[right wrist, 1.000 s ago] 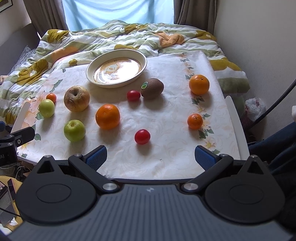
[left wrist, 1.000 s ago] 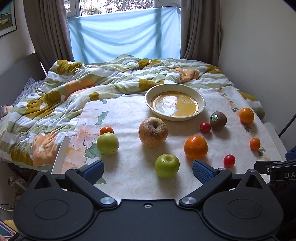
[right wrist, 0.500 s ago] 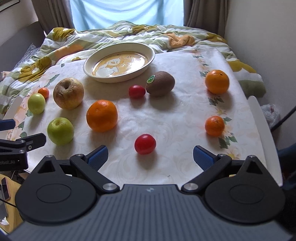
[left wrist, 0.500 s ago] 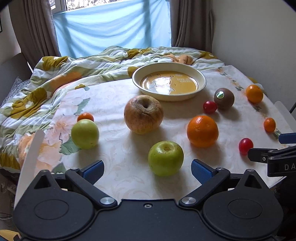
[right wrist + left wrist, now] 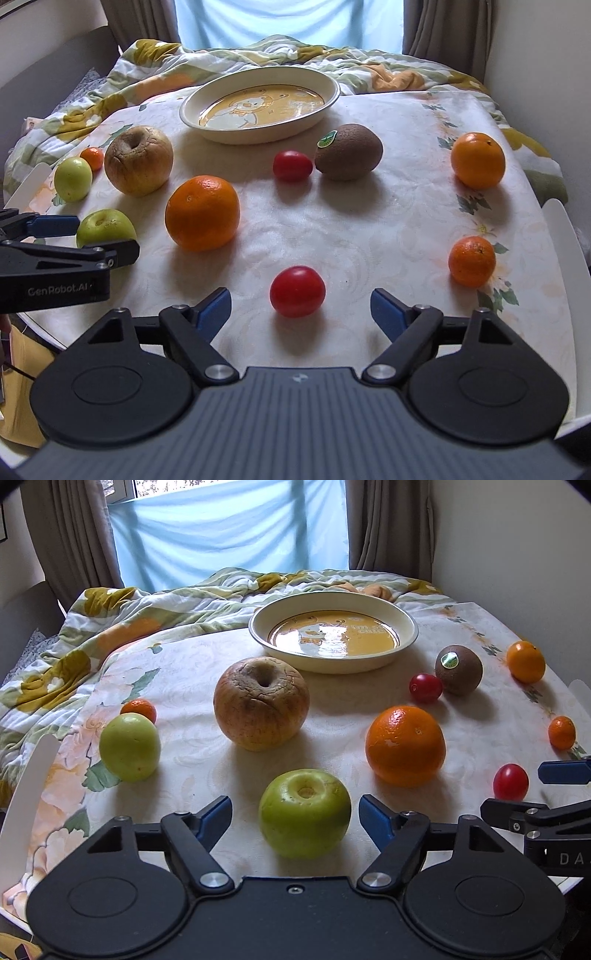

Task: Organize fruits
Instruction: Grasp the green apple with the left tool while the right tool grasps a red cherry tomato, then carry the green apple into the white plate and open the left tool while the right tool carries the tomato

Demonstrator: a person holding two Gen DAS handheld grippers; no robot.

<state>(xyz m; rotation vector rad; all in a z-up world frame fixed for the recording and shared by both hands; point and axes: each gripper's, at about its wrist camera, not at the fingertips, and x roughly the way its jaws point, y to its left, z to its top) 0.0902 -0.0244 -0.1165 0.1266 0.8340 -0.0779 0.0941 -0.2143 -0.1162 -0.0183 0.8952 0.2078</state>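
Your left gripper (image 5: 295, 814) is closing its jaws around the near green apple (image 5: 304, 814), which is sitting on the table (image 5: 207, 664); the blue pads are not touching it yet. Your right gripper (image 5: 301, 306) is closing too, still wide, with the near red tomato (image 5: 297, 291) sitting between its fingers, untouched. The yellow plate (image 5: 321, 107) is waiting at the back.

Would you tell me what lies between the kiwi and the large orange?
In the right wrist view, one red tomato sits beside the kiwi, on the side towards the large orange; otherwise bare tablecloth.
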